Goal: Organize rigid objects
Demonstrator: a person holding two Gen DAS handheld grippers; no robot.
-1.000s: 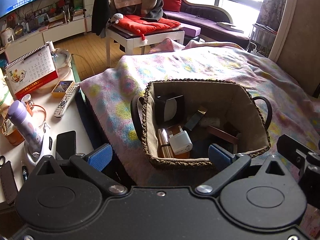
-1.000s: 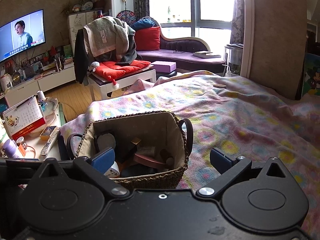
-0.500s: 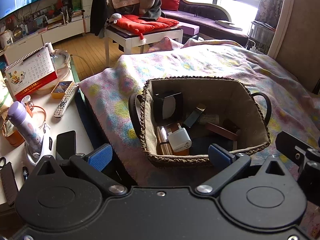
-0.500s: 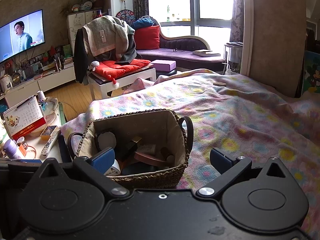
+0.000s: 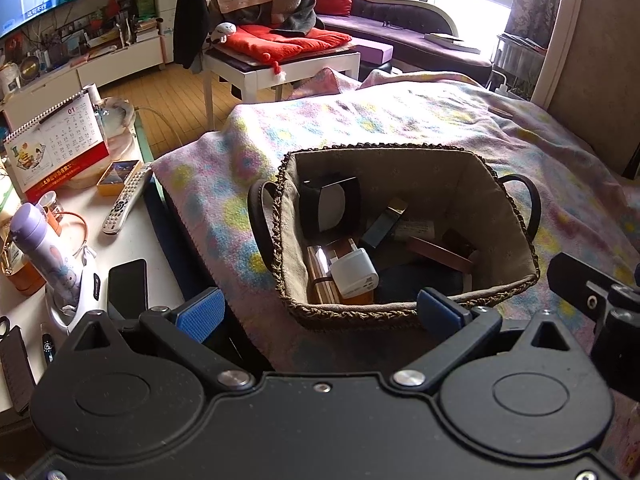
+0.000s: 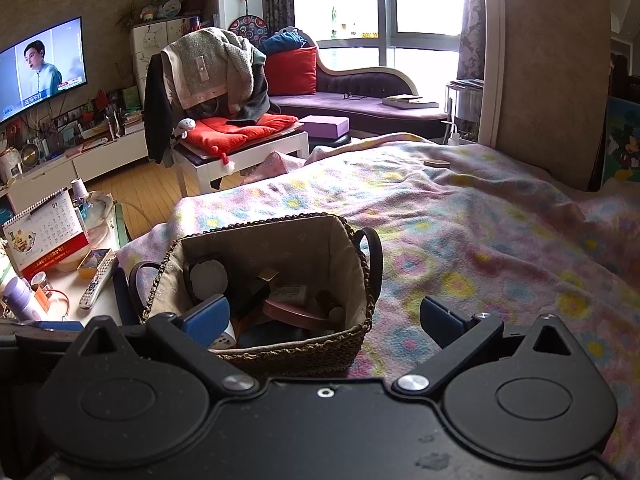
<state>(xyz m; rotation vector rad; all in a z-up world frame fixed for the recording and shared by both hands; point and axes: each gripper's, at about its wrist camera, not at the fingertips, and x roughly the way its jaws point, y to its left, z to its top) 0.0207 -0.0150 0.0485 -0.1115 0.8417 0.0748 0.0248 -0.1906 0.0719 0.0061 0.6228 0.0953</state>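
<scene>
A woven basket with two dark handles sits on the flowered blanket; it also shows in the right wrist view. Inside lie several rigid items: a white charger, a black square case with a white round face, a dark tube with a gold cap and a reddish flat box. My left gripper is open and empty, just before the basket's near rim. My right gripper is open and empty, above the near right side of the basket.
A white side table at the left holds a desk calendar, a remote, a black phone and a purple bottle. A small round object lies far out on the blanket. A chair with a red cushion stands beyond.
Both views have shifted slightly: the basket sits a little higher in the left wrist view and a little lower right in the right. Both grippers stayed open and empty.
</scene>
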